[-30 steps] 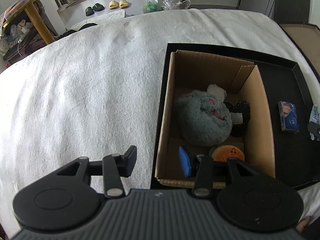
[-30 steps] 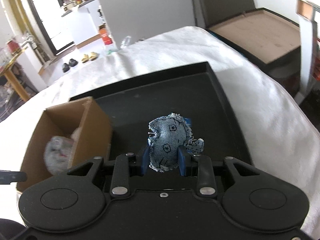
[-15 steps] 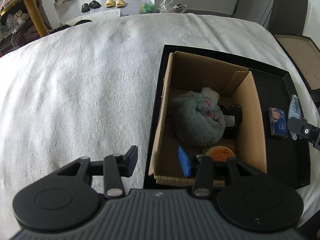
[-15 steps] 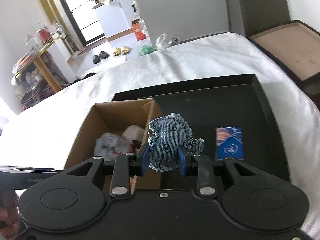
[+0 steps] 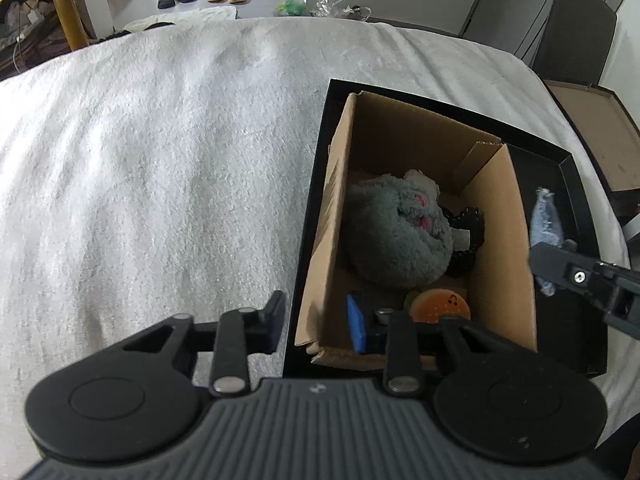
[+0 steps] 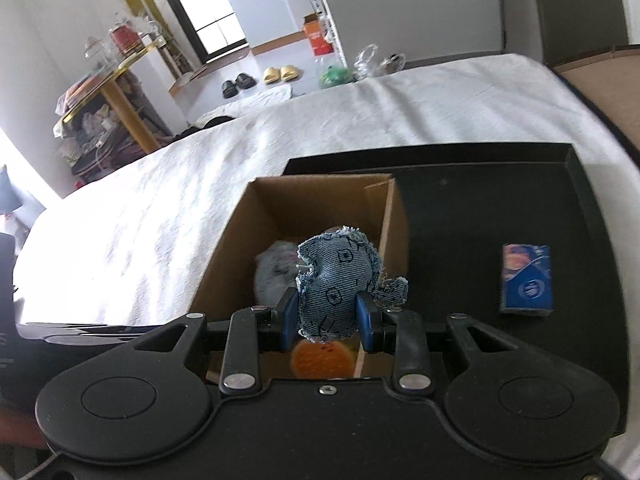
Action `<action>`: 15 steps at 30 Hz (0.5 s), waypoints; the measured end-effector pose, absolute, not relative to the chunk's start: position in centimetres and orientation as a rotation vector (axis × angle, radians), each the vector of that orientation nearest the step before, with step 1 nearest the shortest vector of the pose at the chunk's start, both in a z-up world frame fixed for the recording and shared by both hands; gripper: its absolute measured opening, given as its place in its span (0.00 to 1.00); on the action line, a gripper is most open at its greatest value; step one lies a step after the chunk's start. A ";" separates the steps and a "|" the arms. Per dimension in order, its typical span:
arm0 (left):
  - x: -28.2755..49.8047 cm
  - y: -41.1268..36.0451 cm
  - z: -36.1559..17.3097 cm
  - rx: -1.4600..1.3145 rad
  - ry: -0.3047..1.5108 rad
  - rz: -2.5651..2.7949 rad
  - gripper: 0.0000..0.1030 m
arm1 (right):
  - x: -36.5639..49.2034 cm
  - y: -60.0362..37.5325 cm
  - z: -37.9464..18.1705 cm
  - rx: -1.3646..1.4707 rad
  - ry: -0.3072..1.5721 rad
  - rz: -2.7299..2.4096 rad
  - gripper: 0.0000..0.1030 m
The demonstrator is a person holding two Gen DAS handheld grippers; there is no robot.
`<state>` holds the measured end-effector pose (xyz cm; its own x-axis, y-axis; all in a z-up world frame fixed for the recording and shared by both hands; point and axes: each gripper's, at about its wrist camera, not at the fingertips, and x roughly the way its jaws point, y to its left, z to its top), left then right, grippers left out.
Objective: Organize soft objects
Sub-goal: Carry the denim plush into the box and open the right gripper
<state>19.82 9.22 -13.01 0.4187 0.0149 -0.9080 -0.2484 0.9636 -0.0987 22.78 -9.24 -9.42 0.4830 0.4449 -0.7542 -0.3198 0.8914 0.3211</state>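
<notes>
1. Left wrist view: the left gripper (image 5: 316,322) has just been closing. Its pads straddle the near left wall of the cardboard box (image 5: 326,236) but don't look pressed on it yet, so I'd call it still apart. The box sits in the left end of a black tray (image 5: 576,184) on the bed (image 5: 160,160), with a grey plush (image 5: 396,232) and an orange toy (image 5: 444,306) already inside.

2. Right wrist view: the right gripper (image 6: 326,314) is clamped on a denim toy (image 6: 340,284). It's swung over from the tray and now hangs above the box opening, so dropping it in looks next. A small blue packet (image 6: 527,278) lies on the tray's right side.
</notes>
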 end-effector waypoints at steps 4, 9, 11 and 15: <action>19.7 9.7 -13.6 -0.266 1.131 0.145 0.09 | 22.8 -8.1 -9.8 0.167 0.985 0.506 0.29; 19.6 10.4 -13.9 -0.299 1.126 0.128 0.09 | 23.0 -6.8 -10.3 0.199 1.021 0.541 0.29; 19.5 10.6 -13.9 -0.316 1.127 0.122 0.09 | 23.0 -6.4 -10.4 0.207 1.031 0.550 0.29; 19.5 10.9 -14.0 -0.330 1.130 0.111 0.09 | 23.1 -5.4 -10.3 0.221 1.045 0.574 0.29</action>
<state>19.54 10.93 -13.95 0.4269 -0.0790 -0.9008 -0.2526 0.9461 -0.2027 23.07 -5.35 -10.30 0.3726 0.5450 -0.7511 -0.3412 0.8332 0.4352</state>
